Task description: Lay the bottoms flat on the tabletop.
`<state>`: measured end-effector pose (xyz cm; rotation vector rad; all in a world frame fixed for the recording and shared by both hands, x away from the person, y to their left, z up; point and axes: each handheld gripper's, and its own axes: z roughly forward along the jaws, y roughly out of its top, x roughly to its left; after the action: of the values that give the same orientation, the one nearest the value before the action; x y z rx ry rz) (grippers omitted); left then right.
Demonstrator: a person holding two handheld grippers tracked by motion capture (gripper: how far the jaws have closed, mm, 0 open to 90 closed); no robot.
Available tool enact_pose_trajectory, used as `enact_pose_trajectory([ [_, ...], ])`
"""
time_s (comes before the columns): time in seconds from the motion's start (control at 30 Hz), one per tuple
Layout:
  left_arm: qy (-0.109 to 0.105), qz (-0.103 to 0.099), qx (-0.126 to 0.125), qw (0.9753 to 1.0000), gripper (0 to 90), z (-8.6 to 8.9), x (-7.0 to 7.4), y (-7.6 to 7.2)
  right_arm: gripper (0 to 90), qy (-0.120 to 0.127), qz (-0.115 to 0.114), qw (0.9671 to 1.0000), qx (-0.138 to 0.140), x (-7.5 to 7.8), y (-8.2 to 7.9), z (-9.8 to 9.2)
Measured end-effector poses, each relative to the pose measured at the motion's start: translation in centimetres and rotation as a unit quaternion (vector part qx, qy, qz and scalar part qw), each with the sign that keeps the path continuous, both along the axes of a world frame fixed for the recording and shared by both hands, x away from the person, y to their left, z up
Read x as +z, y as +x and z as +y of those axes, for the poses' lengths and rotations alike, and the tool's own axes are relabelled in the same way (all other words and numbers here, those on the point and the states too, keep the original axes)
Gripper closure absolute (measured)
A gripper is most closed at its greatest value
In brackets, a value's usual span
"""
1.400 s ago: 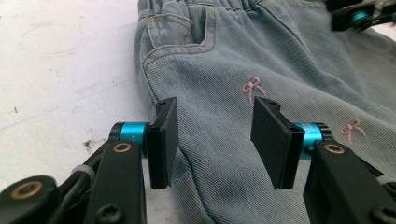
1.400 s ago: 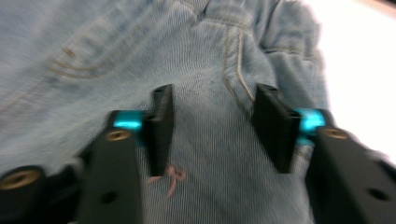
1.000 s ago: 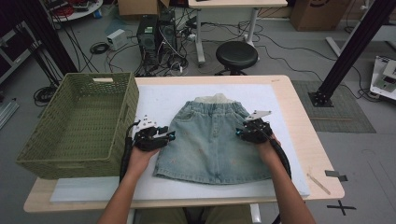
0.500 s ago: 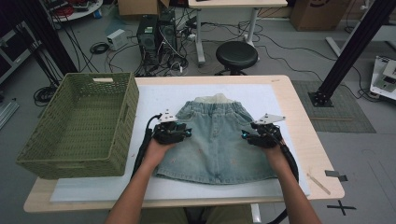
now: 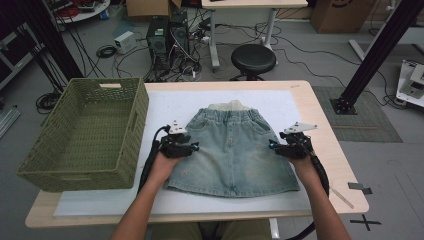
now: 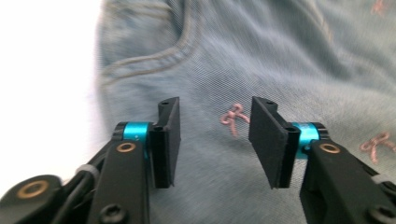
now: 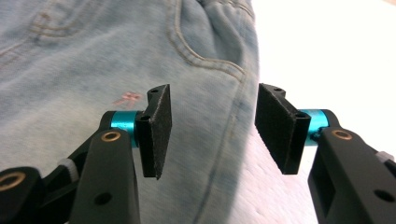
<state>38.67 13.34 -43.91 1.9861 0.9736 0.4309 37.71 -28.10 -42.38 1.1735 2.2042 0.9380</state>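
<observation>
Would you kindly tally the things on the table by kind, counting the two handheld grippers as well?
Denim skirt: 1
Green woven basket: 1
White mat: 1
Grippers, left gripper and right gripper, both open: 2
Total: 5

Denim skirt (image 5: 231, 147) lies flat on the white mat (image 5: 165, 107), waistband away from the person. Left gripper (image 5: 191, 146) sits at its left edge, right gripper (image 5: 272, 146) at its right edge. Green basket (image 5: 85, 131) stands left.
</observation>
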Motion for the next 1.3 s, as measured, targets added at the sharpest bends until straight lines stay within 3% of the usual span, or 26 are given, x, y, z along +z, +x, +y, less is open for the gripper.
enact_pose_trajectory([
  [0.1,-0.012,-0.005,0.035,0.9993,46.1,1.1,0.1,0.0,47.6,0.006,0.009,0.9999,-0.003,-0.2,0.5,-0.1],
  [0.2,-0.013,0.013,0.059,0.9981,43.4,1.8,-0.3,0.5,48.0,0.015,0.024,0.9995,-0.011,-0.6,1.4,-0.1],
  [0.33,-0.008,0.048,0.066,0.9967,45.4,1.9,-1.2,0.9,55.0,0.022,0.053,0.9981,-0.022,-1.1,2.6,-0.2],
  [0.43,-0.008,0.048,0.068,0.9965,48.8,2.0,-1.2,0.9,56.2,0.023,0.083,0.9958,-0.03,-1.7,3.1,-0.4],
  [0.53,-0.015,0.052,0.069,0.9961,62.5,2.2,-1.1,0.7,60.9,0.041,0.092,0.9943,-0.037,-1.9,3.2,-0.8],
  [0.6,-0.025,0.054,0.07,0.9958,73.4,2.2,-1.3,0.4,70.7,0.049,0.098,0.9932,-0.04,-1.9,3.1,-1.0],
  [0.63,-0.027,0.058,0.066,0.9958,80.5,2.2,-1.2,0.3,80.6,0.063,0.106,0.9917,-0.037,-1.9,3.1,-1.1],
  [0.67,-0.023,0.057,0.069,0.9957,83.4,2.0,-1.2,0.2,82.1,0.08,0.117,0.9894,-0.032,-2.0,3.1,-1.3],
  [0.7,-0.021,0.055,0.073,0.9956,84.4,1.9,-1.2,0.1,83.2,0.083,0.118,0.9892,-0.029,-2.0,3.1,-1.3],
  [0.87,-0.021,0.038,0.112,0.9928,85.0,2.1,-1.1,-0.3,84.5,0.05,0.089,0.9943,-0.033,-2.0,3.3,-0.7],
  [1.1,-0.018,0.012,0.143,0.9895,85.0,2.8,-0.8,0.4,84.5,0.03,0.037,0.9981,-0.04,-2.1,4.8,0.8],
  [1.23,-0.024,0.005,0.142,0.9896,84.8,3.2,-1.0,1.1,83.0,0.025,0.01,0.9987,-0.043,-2.1,5.8,1.7],
  [1.3,-0.036,0.007,0.132,0.9905,81.6,3.4,-1.0,1.1,74.9,0.026,0.012,0.9982,-0.052,-2.0,5.8,1.7],
])
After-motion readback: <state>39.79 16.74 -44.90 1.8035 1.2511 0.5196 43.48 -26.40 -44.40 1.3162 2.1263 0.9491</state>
